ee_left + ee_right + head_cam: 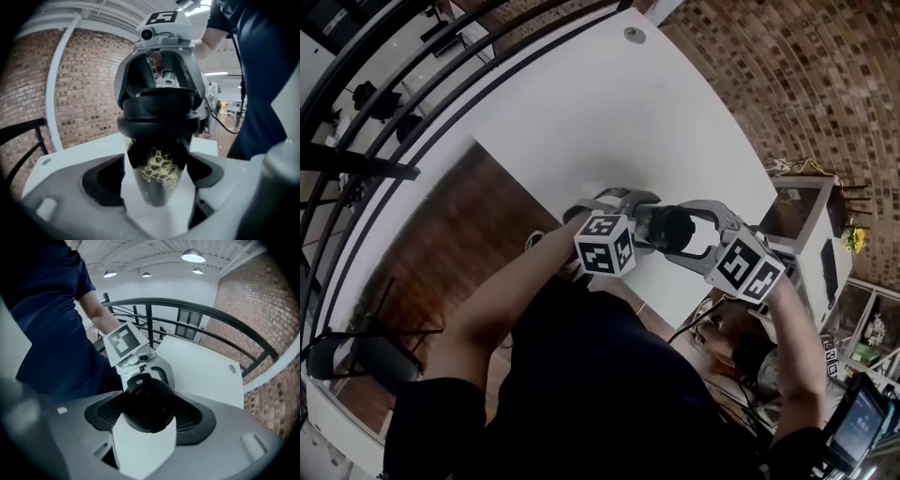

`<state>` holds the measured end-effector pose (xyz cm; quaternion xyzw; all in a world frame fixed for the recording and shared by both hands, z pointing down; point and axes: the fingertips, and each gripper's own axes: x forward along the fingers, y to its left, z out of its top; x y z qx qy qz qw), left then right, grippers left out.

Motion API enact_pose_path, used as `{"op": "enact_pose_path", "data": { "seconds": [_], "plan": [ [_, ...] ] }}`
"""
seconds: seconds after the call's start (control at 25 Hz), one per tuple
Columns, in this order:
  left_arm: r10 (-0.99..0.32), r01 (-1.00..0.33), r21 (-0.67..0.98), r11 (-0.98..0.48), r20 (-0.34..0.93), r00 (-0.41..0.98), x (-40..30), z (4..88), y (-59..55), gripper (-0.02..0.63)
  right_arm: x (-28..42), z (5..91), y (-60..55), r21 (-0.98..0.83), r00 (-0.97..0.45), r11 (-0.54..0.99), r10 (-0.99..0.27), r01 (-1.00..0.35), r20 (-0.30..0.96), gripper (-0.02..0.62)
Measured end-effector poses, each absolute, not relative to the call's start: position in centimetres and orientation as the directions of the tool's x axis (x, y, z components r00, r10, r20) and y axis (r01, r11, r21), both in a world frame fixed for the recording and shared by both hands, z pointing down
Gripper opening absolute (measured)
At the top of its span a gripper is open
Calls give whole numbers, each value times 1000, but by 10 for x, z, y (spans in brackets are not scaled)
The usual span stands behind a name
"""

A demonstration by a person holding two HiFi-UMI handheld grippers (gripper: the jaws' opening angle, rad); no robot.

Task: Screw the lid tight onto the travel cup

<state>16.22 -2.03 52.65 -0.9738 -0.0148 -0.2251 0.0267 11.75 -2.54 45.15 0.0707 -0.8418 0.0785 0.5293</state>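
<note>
A black travel cup with a yellow pattern on its body is held just above the white table, near its front edge. My left gripper is shut on the cup's body, a pad pressing each side. The black lid sits on top of the cup, and my right gripper is shut on it from the opposite side. In the head view both grippers meet at the cup, the left gripper on the left and the right gripper on the right. The cup's base is hidden.
A small round grommet sits at the table's far end. A black railing curves along the table's left side, over a wooden floor. A cluttered desk with cables stands to the right, and a chair at lower left.
</note>
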Motion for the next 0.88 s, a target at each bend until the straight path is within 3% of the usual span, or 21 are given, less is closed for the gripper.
{"op": "enact_pose_path", "data": {
  "seconds": [0.16, 0.24, 0.36, 0.44, 0.56, 0.68, 0.76, 0.8, 0.88],
  "plan": [
    [127, 170, -49, -984, 474, 871, 162, 530, -15, 391, 117, 451, -25, -16, -412, 990, -45, -143, 910, 339],
    [94, 125, -39, -991, 447, 890, 165, 529, -16, 387, 125, 453, -26, -24, -405, 960, -96, -281, 909, 339],
    [-5, -3, -6, -1000, 392, 920, 167, 526, -21, 383, 137, 455, -37, -66, -407, 802, -228, -593, 885, 339],
    [-66, -63, -19, -998, 379, 923, 166, 526, -20, 385, 136, 453, -38, -94, -414, 738, -264, -668, 871, 339],
    [-53, -37, -46, -998, 410, 911, 158, 532, -15, 388, 123, 452, -29, -65, -427, 837, -209, -544, 880, 339],
    [64, 80, -14, -997, 468, 881, 149, 536, -14, 467, 108, 449, -17, -26, -461, 971, -89, -236, 883, 339],
    [126, 153, -18, -988, 484, 866, 152, 534, -9, 455, 105, 449, -15, -23, -469, 992, -38, -123, 882, 339],
    [134, 169, -28, -985, 485, 864, 154, 533, -7, 405, 106, 449, -16, -33, -469, 990, -35, -137, 883, 339],
    [104, 134, -32, -990, 467, 878, 157, 530, -8, 399, 109, 450, -23, -64, -472, 954, -86, -293, 877, 339]
  ]
}}
